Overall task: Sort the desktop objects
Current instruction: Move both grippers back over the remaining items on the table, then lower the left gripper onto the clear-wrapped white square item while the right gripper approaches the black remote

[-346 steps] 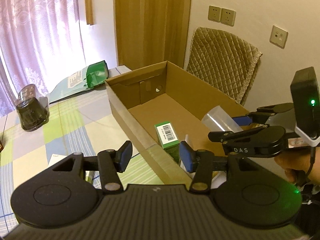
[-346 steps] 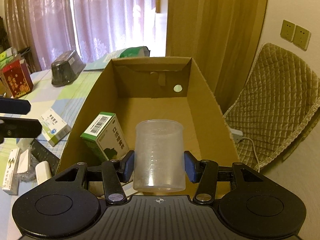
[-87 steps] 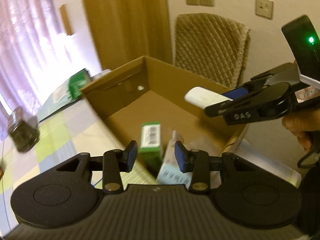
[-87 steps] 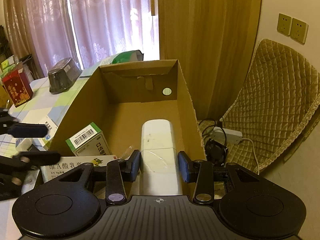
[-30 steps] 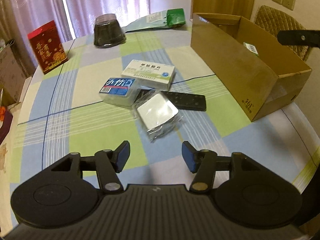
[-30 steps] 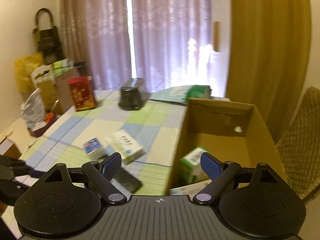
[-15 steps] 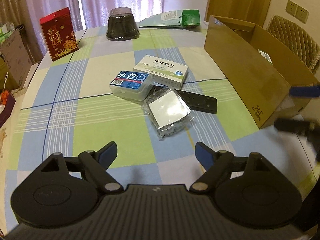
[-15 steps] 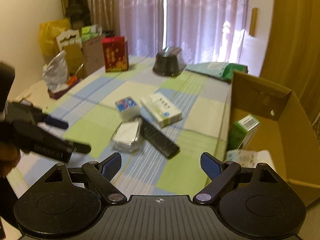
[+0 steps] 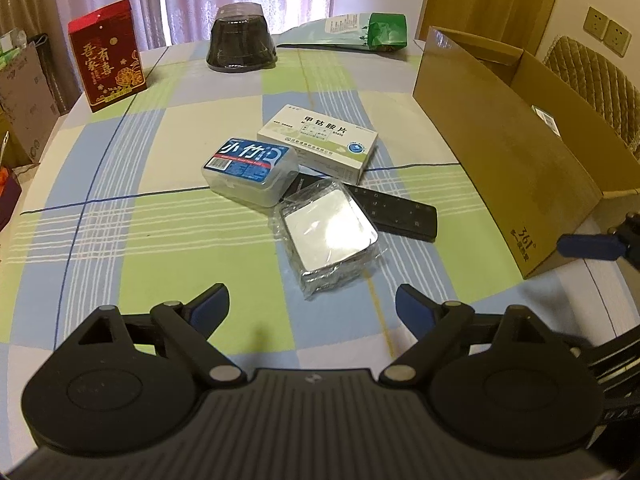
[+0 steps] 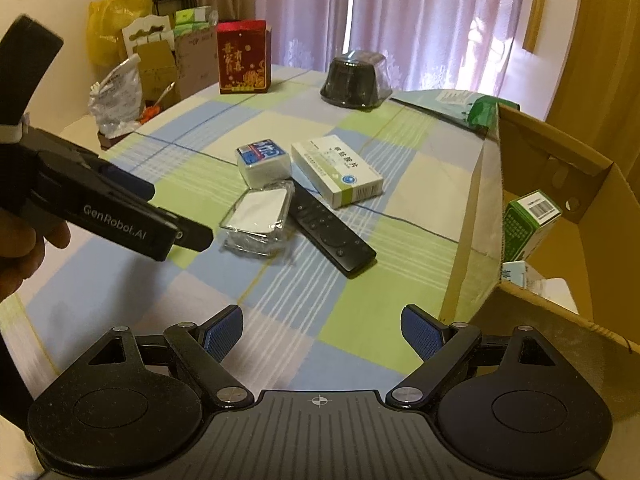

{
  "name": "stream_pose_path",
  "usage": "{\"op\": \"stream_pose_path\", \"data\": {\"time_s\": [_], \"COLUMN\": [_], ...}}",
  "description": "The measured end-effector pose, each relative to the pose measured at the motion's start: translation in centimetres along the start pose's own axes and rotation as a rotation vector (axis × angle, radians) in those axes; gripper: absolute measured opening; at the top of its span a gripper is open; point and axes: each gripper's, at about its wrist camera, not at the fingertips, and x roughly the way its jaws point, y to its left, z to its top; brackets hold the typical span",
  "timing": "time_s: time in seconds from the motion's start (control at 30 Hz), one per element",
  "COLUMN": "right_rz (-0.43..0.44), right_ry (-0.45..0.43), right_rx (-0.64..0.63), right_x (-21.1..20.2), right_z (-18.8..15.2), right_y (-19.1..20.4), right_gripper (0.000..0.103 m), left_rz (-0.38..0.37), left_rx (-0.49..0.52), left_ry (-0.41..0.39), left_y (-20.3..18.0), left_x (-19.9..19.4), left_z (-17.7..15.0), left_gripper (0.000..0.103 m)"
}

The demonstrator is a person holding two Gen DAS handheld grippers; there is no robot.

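Note:
A plastic-wrapped silver tin (image 9: pixel 330 232) (image 10: pixel 259 211) lies mid-table, partly on a black remote (image 9: pixel 394 214) (image 10: pixel 330 232). Behind them sit a clear case with a blue label (image 9: pixel 250 170) (image 10: pixel 262 158) and a white medicine box (image 9: pixel 320 142) (image 10: pixel 336 170). The open cardboard box (image 9: pixel 508 148) (image 10: pixel 476 216) at the right holds a green carton (image 10: pixel 528 220) and other packs. My left gripper (image 9: pixel 312 306) is open and empty just short of the tin. My right gripper (image 10: pixel 322 330) hovers open and empty above the table's near edge beside the cardboard box.
At the table's far side stand a red gift box (image 9: pixel 106 56) (image 10: pixel 244 56), a dark domed container (image 9: pixel 241 38) (image 10: pixel 356 80) and a green-ended pouch (image 9: pixel 356 32) (image 10: pixel 460 106). A quilted chair (image 9: pixel 592 80) is behind the cardboard box. Bags and cartons (image 10: pixel 152 64) crowd the left.
Both grippers have dropped their loads in the cardboard box and swung back over the table. My left gripper's jaws have opened wider and it has edged nearer the wrapped tin.

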Motion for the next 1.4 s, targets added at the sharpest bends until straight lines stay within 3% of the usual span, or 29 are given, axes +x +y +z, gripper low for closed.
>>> {"op": "stream_pose_path", "data": {"time_s": [0.63,0.83,0.9,0.97,1.4], "right_rz": [-0.019,-0.015,-0.02,-0.015,0.01], "right_ry": [0.022,0.029,0.028,0.028,0.02], "right_rx": [-0.033,-0.046,-0.049,-0.058,-0.113], "right_x": [3.1,3.5,3.6,3.9,7.2], "right_z": [-0.1,-0.4,-0.4,-0.3,2.2], "right_y": [-0.6,-0.4,-0.3,0.1,1.8], "right_gripper": [0.089,0.089,0.089,0.089,0.089], "left_rz": [0.027,0.049,0.039,0.025,0.01], "left_rx": [0.007,0.013,0.029,0.056,0.124], "left_ry": [-0.012,0.007,0.018,0.022,0.038], "left_y": [-2.2,-2.2,-2.0,-1.6,2.8], "left_x": [5.3,7.2,7.6,7.5,4.4], "left_z": [1.9,1.9,1.8,1.6,-1.0], "left_gripper": [0.087,0.078,0.055,0.051,0.049]}}
